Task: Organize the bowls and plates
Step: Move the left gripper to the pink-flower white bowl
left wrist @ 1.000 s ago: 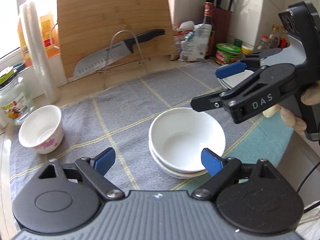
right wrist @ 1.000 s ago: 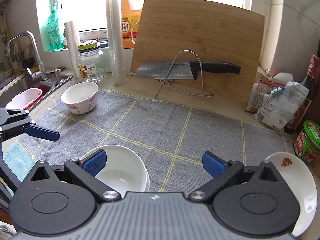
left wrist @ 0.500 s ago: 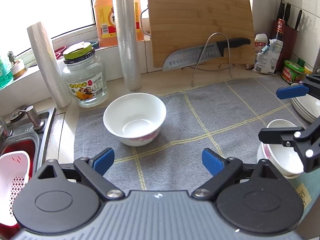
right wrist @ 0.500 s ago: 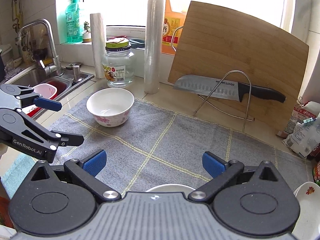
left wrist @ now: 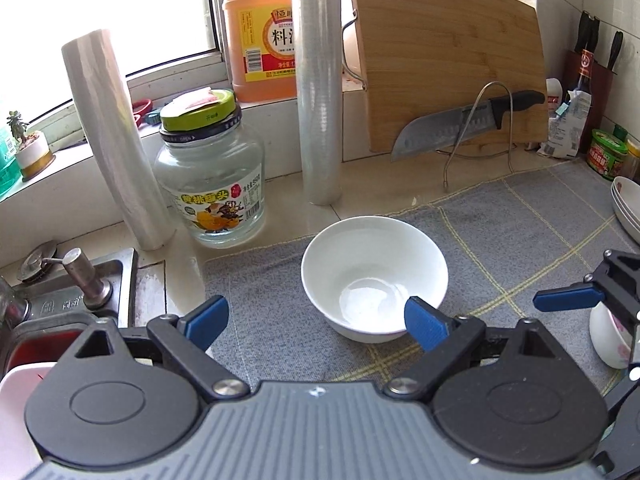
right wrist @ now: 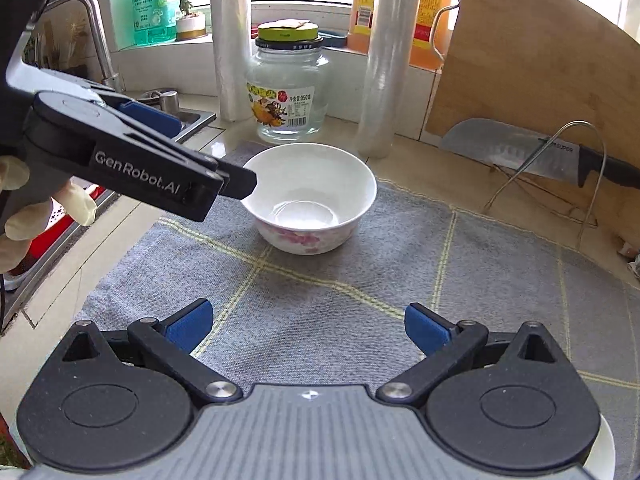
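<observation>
Both grippers' fingers stand wide apart, holding nothing. Only the left wrist view shows stacked plates (left wrist: 626, 206) at three o'clock, beyond the right gripper (left wrist: 568, 300); the bowl (left wrist: 374, 276) sits on the grey mat (left wrist: 500, 240) at twelve. Only the right wrist view shows the bowl's pink flowers and the left gripper (right wrist: 200, 152) at ten o'clock by its rim.

Both claws have swung left across the grey mat, away from the stacked white bowls. The left claw (left wrist: 316, 318), jaws wide and empty, now faces the floral bowl (left wrist: 374, 276); the right claw (right wrist: 306, 326) trails it.
</observation>
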Demonstrator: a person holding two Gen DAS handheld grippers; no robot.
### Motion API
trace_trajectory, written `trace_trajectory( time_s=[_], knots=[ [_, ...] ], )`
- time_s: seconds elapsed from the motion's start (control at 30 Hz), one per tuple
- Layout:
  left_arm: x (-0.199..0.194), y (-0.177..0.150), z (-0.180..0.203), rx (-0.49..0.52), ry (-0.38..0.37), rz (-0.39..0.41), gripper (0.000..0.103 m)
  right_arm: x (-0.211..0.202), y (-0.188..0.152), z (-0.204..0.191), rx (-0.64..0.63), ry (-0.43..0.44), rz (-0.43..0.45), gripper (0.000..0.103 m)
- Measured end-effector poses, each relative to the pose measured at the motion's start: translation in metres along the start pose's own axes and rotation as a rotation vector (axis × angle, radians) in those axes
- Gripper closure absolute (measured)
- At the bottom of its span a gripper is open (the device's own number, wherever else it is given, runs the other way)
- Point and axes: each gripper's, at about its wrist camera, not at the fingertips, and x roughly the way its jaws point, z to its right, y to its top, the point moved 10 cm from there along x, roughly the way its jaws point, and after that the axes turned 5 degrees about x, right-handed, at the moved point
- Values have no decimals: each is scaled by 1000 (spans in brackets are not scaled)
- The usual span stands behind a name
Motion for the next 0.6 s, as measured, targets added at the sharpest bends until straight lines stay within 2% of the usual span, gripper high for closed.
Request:
trace_trajectory(
  time_s=[0.1,0.37,0.5,0.6],
  knots=[
    [6,2,-3,6,-19,-1,8,27,0,-10,5,-4,-29,0],
    [22,9,-3,30,-69,-1,8,59,-8,-10,44,-15,-85,0],
    [31,13,-1,38,-91,-5,8,59,-9,-12,36,-12,-82,0],
    [39,16,1,35,-118,-12,8,55,-13,-12,41,-5,-30,0]
  ],
)
